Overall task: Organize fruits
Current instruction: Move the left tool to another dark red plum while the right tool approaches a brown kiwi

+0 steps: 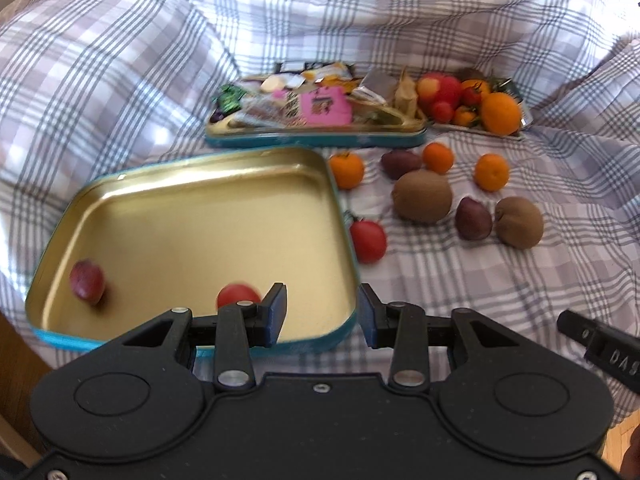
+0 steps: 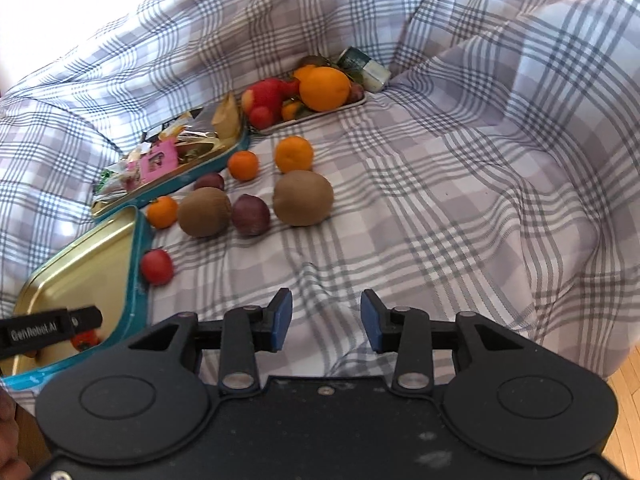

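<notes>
- Gold tin tray (image 1: 192, 216) with teal rim is sitting on the plaid sheet (image 2: 440, 200), serving as the collection bin. It is holding two fruits so far: a dark red plum (image 1: 87, 282) at the near-left corner and a red tomato (image 1: 237, 295) near the front edge, blurred.
- Left hand-held gripper (image 1: 322, 314) is hovering over the tray's near-right corner, fingers apart, nothing between them. Judging by the position over the tray, this looks like a drop-off point.
- Right hand-held gripper (image 2: 326, 322) is hovering over bare sheet, fingers apart and empty, pointing toward the loose fruit. It is likely lining up for a pick.
- Loose fruit is lying just right of the tray: another tomato (image 2: 157, 267) nearly touching the rim, two kiwis (image 2: 303, 198), two more plums (image 2: 251, 215) and three small oranges (image 2: 294, 154), clustered close.
- Second teal tin (image 1: 316, 128) behind is holding wrappers and snacks, not fruit.
- White tray (image 2: 320, 110) further back is already piled with a large orange (image 2: 325, 88) and red fruit.
- Risk: round fruit is prone to rolling on the soft, wrinkled sheet.
</notes>
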`<control>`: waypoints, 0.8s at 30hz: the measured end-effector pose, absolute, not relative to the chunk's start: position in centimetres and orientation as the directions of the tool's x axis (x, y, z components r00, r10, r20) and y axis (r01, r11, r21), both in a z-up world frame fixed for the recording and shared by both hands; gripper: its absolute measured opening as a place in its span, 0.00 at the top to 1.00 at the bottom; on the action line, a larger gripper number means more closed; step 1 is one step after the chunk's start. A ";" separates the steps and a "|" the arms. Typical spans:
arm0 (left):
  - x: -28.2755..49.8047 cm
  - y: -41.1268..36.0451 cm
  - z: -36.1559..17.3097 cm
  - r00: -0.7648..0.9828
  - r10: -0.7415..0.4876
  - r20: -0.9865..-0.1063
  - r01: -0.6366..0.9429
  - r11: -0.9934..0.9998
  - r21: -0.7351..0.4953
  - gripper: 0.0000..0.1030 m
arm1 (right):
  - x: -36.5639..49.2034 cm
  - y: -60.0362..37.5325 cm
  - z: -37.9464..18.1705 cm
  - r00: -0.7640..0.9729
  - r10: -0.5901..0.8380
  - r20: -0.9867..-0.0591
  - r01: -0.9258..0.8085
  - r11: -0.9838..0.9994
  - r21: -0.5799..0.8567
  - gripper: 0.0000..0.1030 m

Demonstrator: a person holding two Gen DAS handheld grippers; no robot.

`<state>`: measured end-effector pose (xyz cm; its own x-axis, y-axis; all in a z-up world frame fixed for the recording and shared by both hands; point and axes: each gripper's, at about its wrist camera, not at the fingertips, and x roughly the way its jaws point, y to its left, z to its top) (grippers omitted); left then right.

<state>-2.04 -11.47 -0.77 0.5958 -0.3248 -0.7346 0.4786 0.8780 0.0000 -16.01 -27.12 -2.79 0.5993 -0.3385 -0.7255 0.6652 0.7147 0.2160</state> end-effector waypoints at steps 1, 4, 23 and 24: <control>-1.9 -11.7 -0.7 0.598 -0.332 -0.730 0.483 0.875 -0.002 0.54 | -15.9 -27.2 -2.9 0.598 -0.340 -0.726 0.665 0.715 0.213 0.61; -1.4 -12.5 -0.5 0.601 -0.351 -0.718 0.496 0.868 -0.009 0.54 | -15.3 -27.4 -3.0 0.608 -0.333 -0.721 0.650 0.730 0.211 0.61; 2.4 -19.1 -1.3 0.564 -0.407 -0.719 0.564 0.825 -0.024 0.54 | -11.6 -31.5 -3.7 0.582 -0.393 -0.712 0.675 0.722 0.153 0.61; 3.0 -19.3 -1.2 0.563 -0.408 -0.719 0.560 0.828 -0.031 0.54 | -11.5 -31.6 -3.7 0.581 -0.394 -0.712 0.676 0.721 0.153 0.61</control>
<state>2.99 -19.30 -1.15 0.5629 -0.4081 -0.7187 0.5603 0.8277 -0.0312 -11.47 -31.64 -3.71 0.5813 -0.3945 -0.7117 0.6762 0.7207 0.1528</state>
